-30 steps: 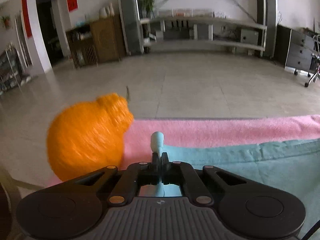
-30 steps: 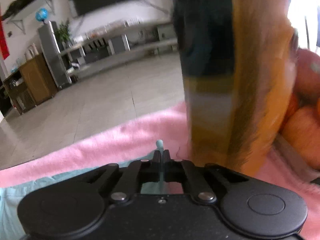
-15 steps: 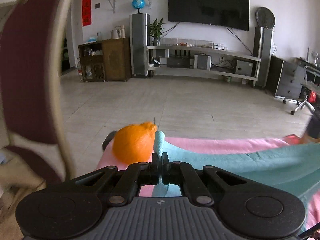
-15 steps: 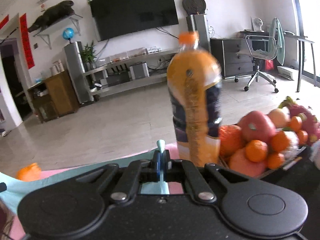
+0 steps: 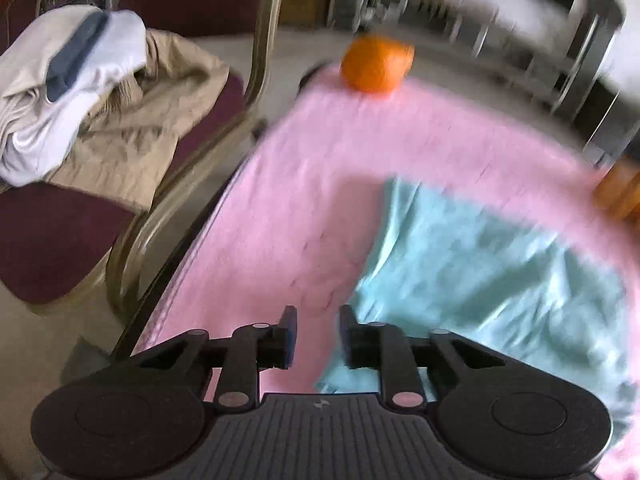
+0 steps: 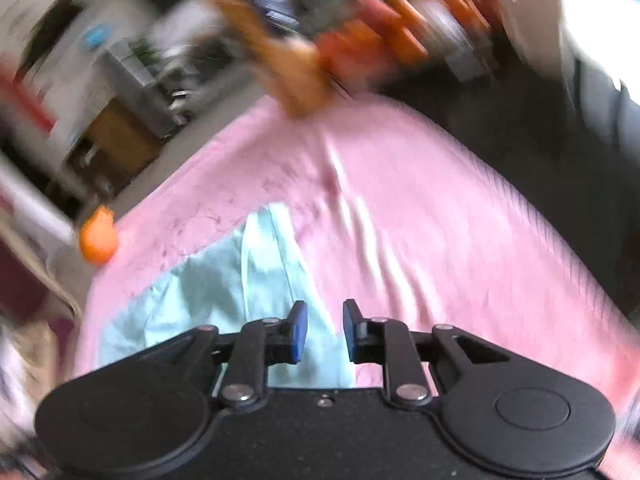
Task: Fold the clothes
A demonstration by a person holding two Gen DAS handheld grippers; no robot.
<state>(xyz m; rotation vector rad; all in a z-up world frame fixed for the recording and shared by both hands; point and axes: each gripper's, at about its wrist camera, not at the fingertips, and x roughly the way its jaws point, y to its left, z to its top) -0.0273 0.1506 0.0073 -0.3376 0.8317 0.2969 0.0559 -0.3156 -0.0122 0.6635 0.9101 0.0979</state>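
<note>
Fingers (image 5: 289, 336) of the left gripper (image 5: 316, 336) sit at the bottom middle of the left wrist view. They stand a little apart and are opening, and nothing is held between them. Through the gap you see pink cloth (image 5: 304, 208). The light blue garment (image 5: 492, 280) lies just right of the right finger and fills the lower right of the frame. Its near edge goes under the gripper body. It lies loose and wrinkled on the pink cloth, which covers the table. An orange (image 5: 374, 65) sits on the far edge of the pink cloth, at the top middle. At the left is a dark red chair (image 5: 60, 248) with a gold frame. A pile of tan and white clothes (image 5: 92, 112) lies on its seat, in the upper left. The picture is blurry at the right edge.

In the right wrist view, the 2 fingers (image 6: 298, 334) of the right gripper (image 6: 323, 332) are also a little apart and opening, with nothing gripped. The light blue garment (image 6: 224, 296) lies under the left finger and spreads to the lower left. Pink cloth (image 6: 420, 208) fills the middle and right. The orange (image 6: 98, 238) is at the left edge of the cloth. An orange drink bottle (image 6: 280, 56) and a heap of fruit (image 6: 384, 44) are smeared blurs at the top.
</note>
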